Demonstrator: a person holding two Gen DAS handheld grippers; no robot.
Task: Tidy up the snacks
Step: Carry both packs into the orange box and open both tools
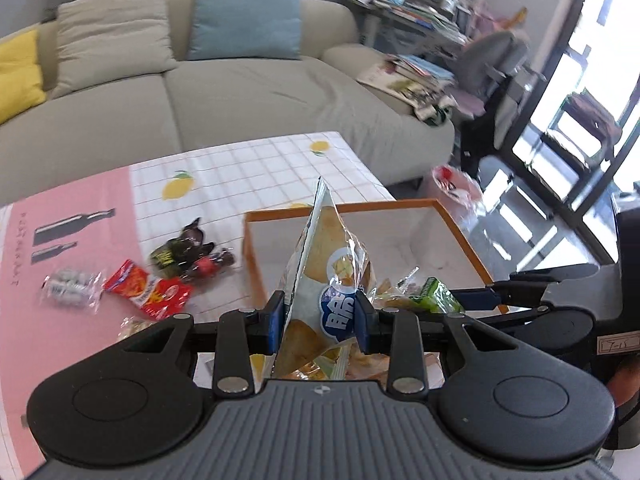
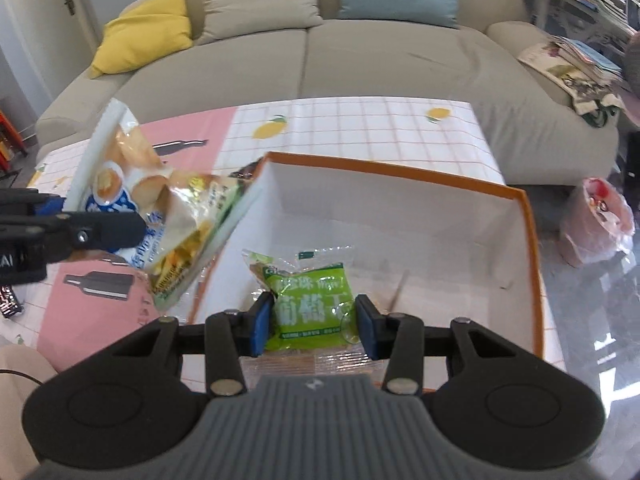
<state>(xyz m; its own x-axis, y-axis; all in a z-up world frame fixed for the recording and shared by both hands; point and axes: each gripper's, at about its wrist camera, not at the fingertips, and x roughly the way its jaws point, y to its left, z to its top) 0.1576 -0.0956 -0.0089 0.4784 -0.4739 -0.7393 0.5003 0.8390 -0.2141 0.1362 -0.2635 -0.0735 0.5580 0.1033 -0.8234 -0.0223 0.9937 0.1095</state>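
While level, left claw (image 1: 320,320) pinches chips (image 1: 324,280).

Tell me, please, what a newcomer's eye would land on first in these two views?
Probably the chip bag pinched upright in the left gripper, held over the near left edge of the orange-rimmed box. Next, the green snack packet between the right gripper's fingers, low inside that box, and the loose snacks scattered on the pink tablecloth left of it.

The right claw (image 2: 314,324) is straddling a green snack packet (image 2: 310,306) lying inside the orange-rimmed box (image 2: 534,248); the left claw (image 2: 86,220) is gripping a chip bag (image 2: 176,216).
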